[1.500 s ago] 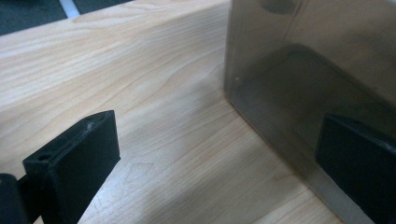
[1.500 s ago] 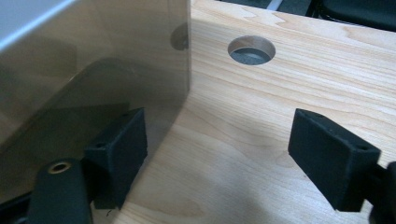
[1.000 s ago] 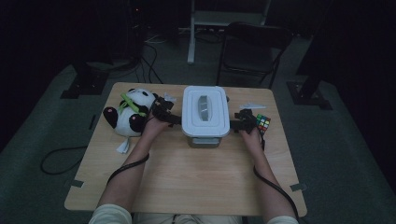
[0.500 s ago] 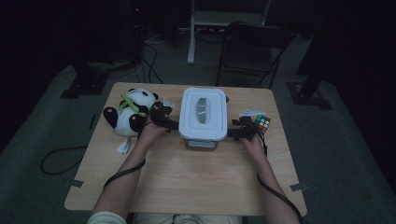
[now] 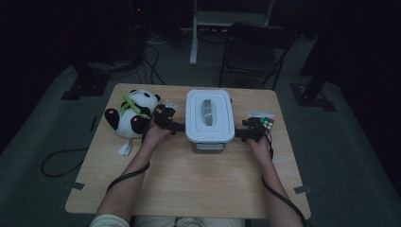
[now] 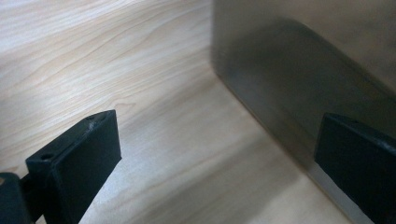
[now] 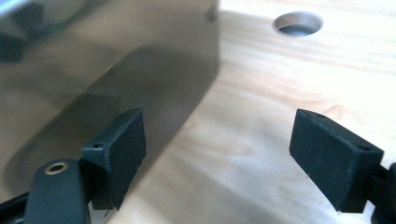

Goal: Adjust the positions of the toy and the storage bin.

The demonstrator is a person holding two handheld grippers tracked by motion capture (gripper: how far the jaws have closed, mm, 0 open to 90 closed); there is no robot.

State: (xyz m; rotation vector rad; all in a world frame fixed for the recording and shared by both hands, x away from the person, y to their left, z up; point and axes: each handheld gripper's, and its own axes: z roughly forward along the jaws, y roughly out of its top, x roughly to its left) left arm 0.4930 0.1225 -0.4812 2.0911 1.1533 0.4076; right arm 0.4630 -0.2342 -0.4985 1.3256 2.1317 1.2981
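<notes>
A white lidded box (image 5: 209, 118) with a grey handle stands at the middle of the wooden table (image 5: 189, 179). My left gripper (image 5: 173, 126) is against the box's left side, open. In the left gripper view its jaws (image 6: 217, 140) stand wide over bare wood, the right one in front of the box wall (image 6: 299, 70). My right gripper (image 5: 243, 134) is at the box's right side. Its jaws (image 7: 219, 135) have just been opening and grip nothing; the left one is in front of the box wall (image 7: 93, 60).
A panda plush (image 5: 130, 115) lies left of the box, with a small clear bag (image 5: 169, 105) behind my left hand. A colour cube (image 5: 267, 123) sits just past my right hand. A round hole (image 7: 298, 22) is cut in the tabletop. A chair (image 5: 253, 52) stands beyond the table.
Both hands have slid slightly toward the near side along the box's walls. The box, the panda and the cube have stayed where they were.
</notes>
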